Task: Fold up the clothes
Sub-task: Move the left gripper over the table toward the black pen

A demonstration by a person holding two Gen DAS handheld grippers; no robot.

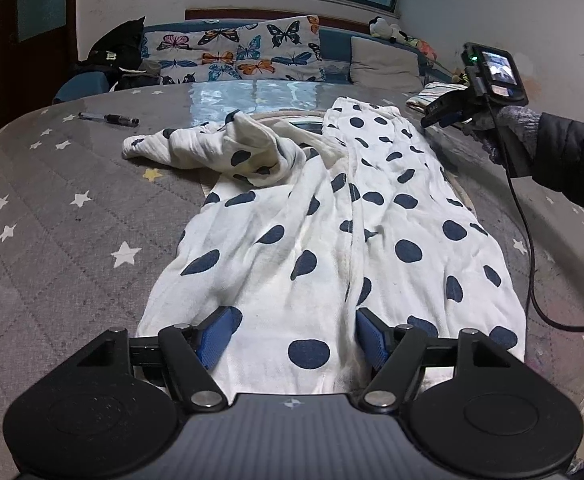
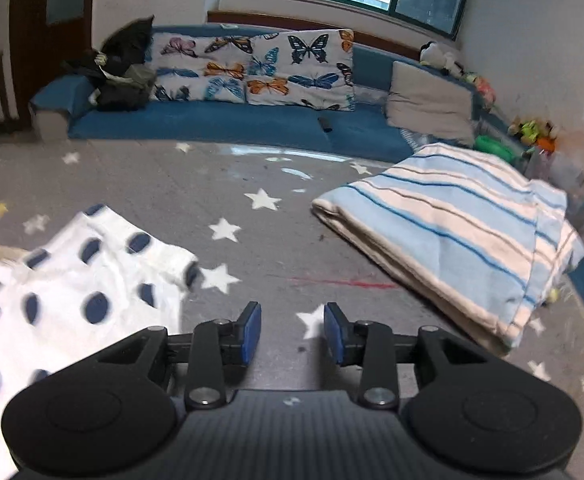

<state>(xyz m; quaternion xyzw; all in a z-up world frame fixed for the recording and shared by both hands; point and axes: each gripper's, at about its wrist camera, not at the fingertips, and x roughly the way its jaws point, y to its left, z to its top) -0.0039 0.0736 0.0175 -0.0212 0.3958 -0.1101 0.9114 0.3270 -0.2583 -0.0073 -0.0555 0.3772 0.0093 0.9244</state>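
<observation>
Left wrist view: the polka-dot garment [image 1: 332,232] lies spread on the star-patterned desk [image 1: 71,240]; the left gripper [image 1: 294,338] stands released, its pads wide over the near hem.

Right wrist view: the right gripper [image 2: 293,332] is released over bare desk, empty, between the garment's edge and a folded striped cloth [image 2: 452,240].

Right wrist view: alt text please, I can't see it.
The right gripper hangs open and empty over the grey star-print table cover. The polka-dot garment lies to its left, a folded striped cloth to its right.
</observation>
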